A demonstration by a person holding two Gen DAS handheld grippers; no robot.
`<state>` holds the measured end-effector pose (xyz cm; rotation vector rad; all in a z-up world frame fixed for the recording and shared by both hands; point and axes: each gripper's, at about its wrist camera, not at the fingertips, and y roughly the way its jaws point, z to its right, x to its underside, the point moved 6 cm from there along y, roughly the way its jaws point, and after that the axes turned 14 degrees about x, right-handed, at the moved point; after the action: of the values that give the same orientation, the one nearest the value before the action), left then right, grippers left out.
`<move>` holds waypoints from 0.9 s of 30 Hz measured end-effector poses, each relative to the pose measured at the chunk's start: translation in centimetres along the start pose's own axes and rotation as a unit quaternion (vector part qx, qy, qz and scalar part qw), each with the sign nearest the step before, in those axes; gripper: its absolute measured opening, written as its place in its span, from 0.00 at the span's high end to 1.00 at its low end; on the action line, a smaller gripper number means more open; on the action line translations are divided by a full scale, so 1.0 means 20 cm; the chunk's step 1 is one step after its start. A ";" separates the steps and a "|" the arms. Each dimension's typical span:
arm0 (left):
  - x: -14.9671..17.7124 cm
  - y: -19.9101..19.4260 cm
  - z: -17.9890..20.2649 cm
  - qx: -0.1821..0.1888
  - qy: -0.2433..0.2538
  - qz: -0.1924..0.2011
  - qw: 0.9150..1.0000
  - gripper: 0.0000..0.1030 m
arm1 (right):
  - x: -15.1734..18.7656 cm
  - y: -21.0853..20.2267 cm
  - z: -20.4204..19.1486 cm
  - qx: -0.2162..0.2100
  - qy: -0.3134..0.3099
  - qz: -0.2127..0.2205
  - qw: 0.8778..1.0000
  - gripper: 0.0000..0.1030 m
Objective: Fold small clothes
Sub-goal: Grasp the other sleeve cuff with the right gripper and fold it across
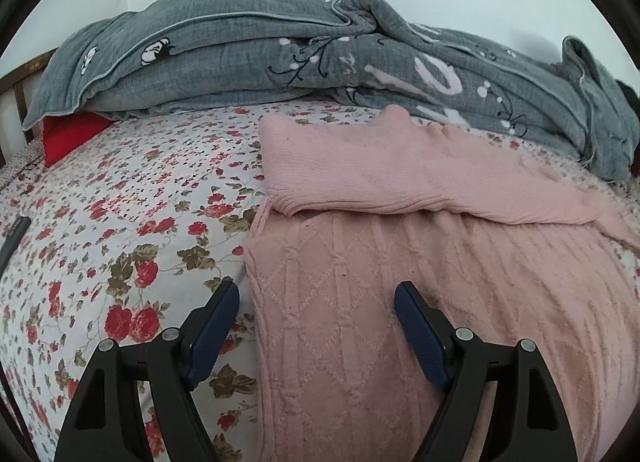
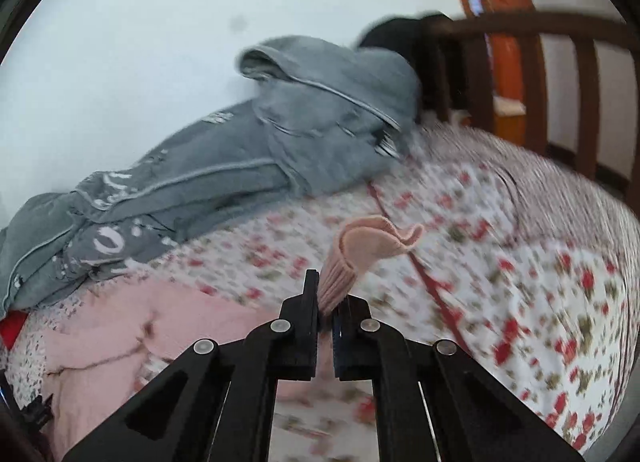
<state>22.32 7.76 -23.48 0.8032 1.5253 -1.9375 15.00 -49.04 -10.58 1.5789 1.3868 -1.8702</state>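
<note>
A pink knit sweater (image 1: 420, 282) lies flat on the floral bedsheet (image 1: 120, 229), with one sleeve (image 1: 360, 173) folded across its chest. My left gripper (image 1: 316, 302) is open and empty, just above the sweater's left edge near the hem. My right gripper (image 2: 330, 298) is shut on the ribbed cuff of the sweater's other sleeve (image 2: 360, 250) and holds it lifted above the sheet. The sweater's body (image 2: 120, 334) shows at the lower left of the right wrist view. That view is blurred by motion.
A rumpled grey quilt (image 1: 280, 53) lies along the wall at the back of the bed and shows in the right wrist view (image 2: 240, 157) too. A red pillow (image 1: 68, 133) sticks out under it. A dark wooden bed frame (image 2: 560, 73) stands at the right.
</note>
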 end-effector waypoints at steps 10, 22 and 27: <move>-0.05 -0.23 -0.41 -0.017 -0.073 0.047 0.996 0.24 | -0.18 -0.37 -1.00 -0.068 -0.098 0.076 0.990 0.95; 0.00 -0.35 -0.83 -0.078 -0.128 0.048 0.988 0.24 | 0.33 -0.49 -2.36 -0.180 -0.214 0.050 0.959 0.95; 0.01 -0.36 -0.90 -0.082 -0.131 0.047 0.987 0.24 | 0.77 -0.41 -2.71 -0.216 -0.266 -0.017 0.939 0.95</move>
<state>19.13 26.80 -22.11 0.5180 1.4385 -1.7437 34.51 4.24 -15.88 0.7670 1.4329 -1.6789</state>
